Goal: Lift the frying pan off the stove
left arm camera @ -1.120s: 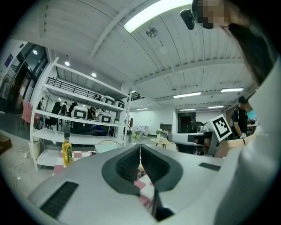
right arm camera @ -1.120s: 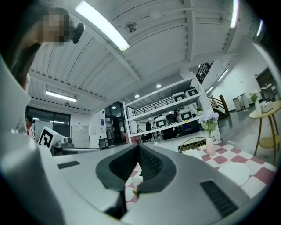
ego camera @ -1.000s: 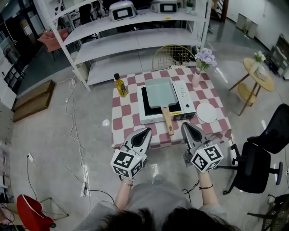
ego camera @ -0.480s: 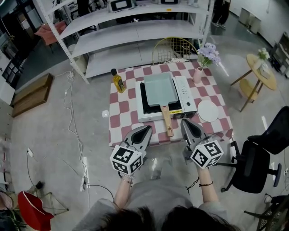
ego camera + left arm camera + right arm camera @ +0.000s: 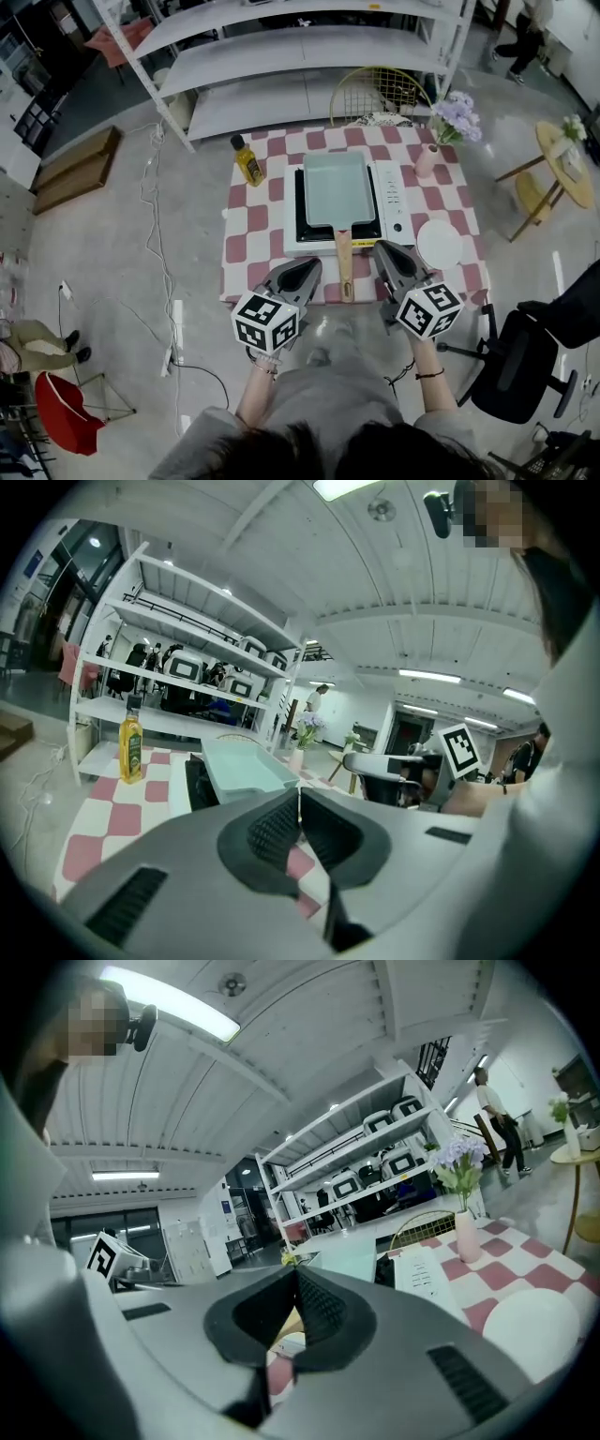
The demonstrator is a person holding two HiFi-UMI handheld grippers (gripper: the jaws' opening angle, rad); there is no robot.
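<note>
Frying pan (image 5: 335,187): pale blue-green and rectangular, it sits on a white tabletop stove (image 5: 394,202). Its wooden handle (image 5: 344,262) points toward the person. Neither gripper touches it.

The left gripper (image 5: 313,266) has its jaws pressed fully together with nothing between them. It is held over the near edge of the table, just left of the handle's end. The right gripper (image 5: 381,249) is likewise fully closed and empty. It is just right of the handle, with its tip near the stove's front corner. The handle lies between the two grippers.

The stove stands on a table (image 5: 251,246) covered in a red-and-white checked cloth. A yellow oil bottle (image 5: 248,159) stands upright near the cloth's far left corner. A pink vase of purple flowers (image 5: 427,159) stands toward the far right. A white plate (image 5: 439,244) lies right of the stove, close to the right gripper.

White shelves (image 5: 281,56) stand beyond the table. A black office chair (image 5: 525,361) is on the floor to the right.
</note>
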